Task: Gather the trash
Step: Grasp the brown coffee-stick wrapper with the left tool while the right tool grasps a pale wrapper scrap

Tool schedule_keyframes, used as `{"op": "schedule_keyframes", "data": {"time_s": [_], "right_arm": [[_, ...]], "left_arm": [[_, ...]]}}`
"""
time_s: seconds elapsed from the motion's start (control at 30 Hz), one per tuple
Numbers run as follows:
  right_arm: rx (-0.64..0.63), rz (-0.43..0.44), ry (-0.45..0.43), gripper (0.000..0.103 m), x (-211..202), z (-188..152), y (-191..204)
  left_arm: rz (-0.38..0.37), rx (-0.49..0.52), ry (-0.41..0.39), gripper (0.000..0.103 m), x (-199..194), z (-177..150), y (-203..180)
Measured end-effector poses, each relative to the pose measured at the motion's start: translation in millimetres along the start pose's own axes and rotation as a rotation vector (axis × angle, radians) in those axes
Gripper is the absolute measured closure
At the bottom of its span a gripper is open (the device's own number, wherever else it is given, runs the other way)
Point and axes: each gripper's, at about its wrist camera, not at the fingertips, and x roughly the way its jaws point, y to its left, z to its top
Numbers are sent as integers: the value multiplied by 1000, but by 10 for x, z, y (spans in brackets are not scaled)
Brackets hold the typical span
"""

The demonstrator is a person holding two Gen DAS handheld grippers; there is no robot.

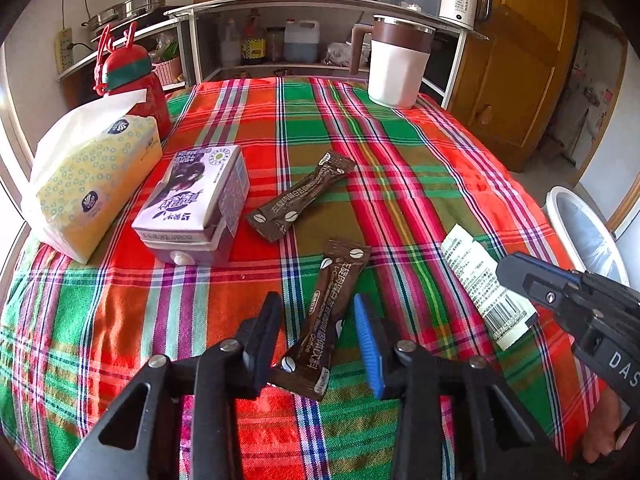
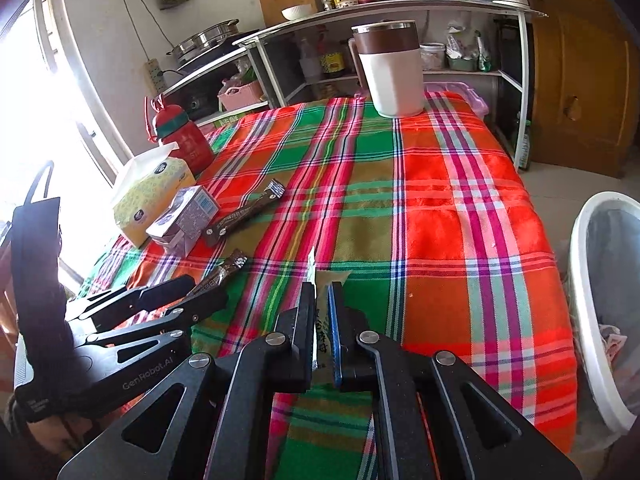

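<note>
On the plaid tablecloth (image 1: 400, 168) lie two brown coffee sachets. The near sachet (image 1: 324, 320) lies between the open fingers of my left gripper (image 1: 318, 312); whether they touch it I cannot tell. The far sachet (image 1: 304, 196) lies beside a purple drink carton (image 1: 200, 200). My right gripper (image 2: 321, 300) is shut on a white wrapper (image 2: 316, 276) with a barcode, which also shows in the left wrist view (image 1: 484, 284). A white trash bin (image 2: 600, 300) stands on the floor to the right of the table.
A yellow tissue pack (image 1: 92, 176) and a red bottle (image 1: 136, 80) stand at the table's left. A white and brown mug (image 1: 400, 64) stands at the far edge. Kitchen shelves (image 1: 320, 12) lie behind the table, a wooden door (image 1: 520, 60) at right.
</note>
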Motion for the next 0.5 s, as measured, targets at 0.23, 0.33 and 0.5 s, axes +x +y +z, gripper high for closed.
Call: {"op": "schedule_keyframes", "data": {"time_s": [0.23,0.33,0.5], "right_arm": [[-42,-28,34,75,106,-31,78],[-45,-46,52,75,164,-40,75],[-65,-68,65,81,225,-73,95]], "left_arm": [[-4,-27,-2,81,-4,3,63],[-14,-37,-5,83,-14,-4,82],[-31,-59,-10,84,-47,-25,116]]}}
